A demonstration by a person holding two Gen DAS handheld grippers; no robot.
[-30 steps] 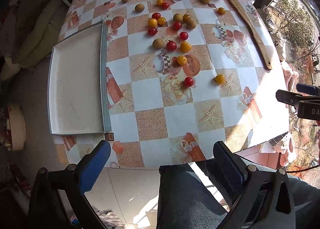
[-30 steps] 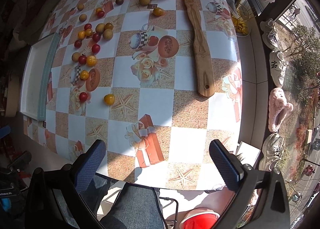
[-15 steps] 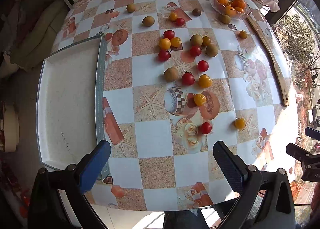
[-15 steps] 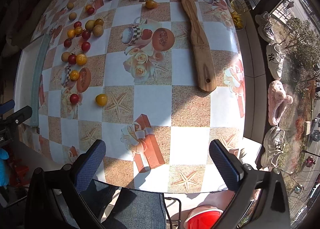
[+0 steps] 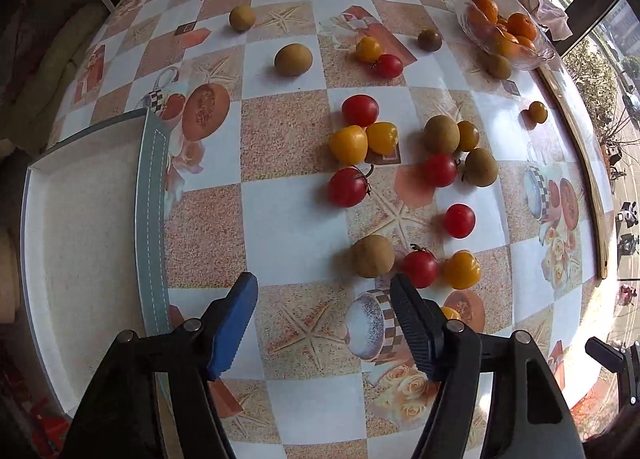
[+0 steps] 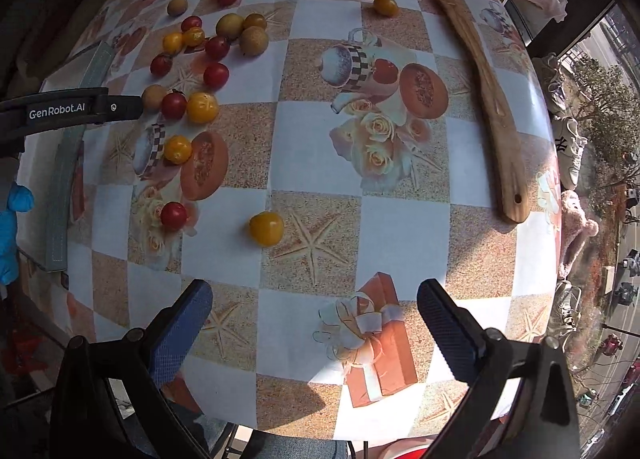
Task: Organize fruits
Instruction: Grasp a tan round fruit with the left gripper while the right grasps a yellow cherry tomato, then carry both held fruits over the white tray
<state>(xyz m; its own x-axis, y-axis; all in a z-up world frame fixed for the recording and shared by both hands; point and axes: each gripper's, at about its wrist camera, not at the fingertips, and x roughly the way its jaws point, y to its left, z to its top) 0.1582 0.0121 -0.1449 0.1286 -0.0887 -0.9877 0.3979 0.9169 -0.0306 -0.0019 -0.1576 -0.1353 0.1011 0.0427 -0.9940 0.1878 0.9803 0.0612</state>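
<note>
Red and yellow tomatoes and brown round fruits lie scattered on the checked tablecloth. My left gripper [image 5: 324, 283] points down over the cloth. Its jaws are closing with only bare cloth between them. Just beyond its right finger [image 5: 412, 323] sit a brown fruit [image 5: 372, 256], a red tomato [image 5: 420, 267] and a yellow tomato [image 5: 462, 269]. Another yellow tomato is half hidden behind that finger. My right gripper [image 6: 316, 295] stands open and empty above the table's near edge, with a lone yellow tomato [image 6: 266, 228] and a red tomato [image 6: 173, 215] ahead to its left.
A white tray [image 5: 80, 219] with a grey-blue rim lies at the table's left side. A glass bowl [image 5: 536, 55] of oranges stands at the far right, with a long wooden board [image 6: 492, 99] beside it. Shoes lie on the floor past the right edge.
Both grippers have come lower and further over the table, so the fruits loom larger. The left gripper's jaws have narrowed. No fruit has moved.
</note>
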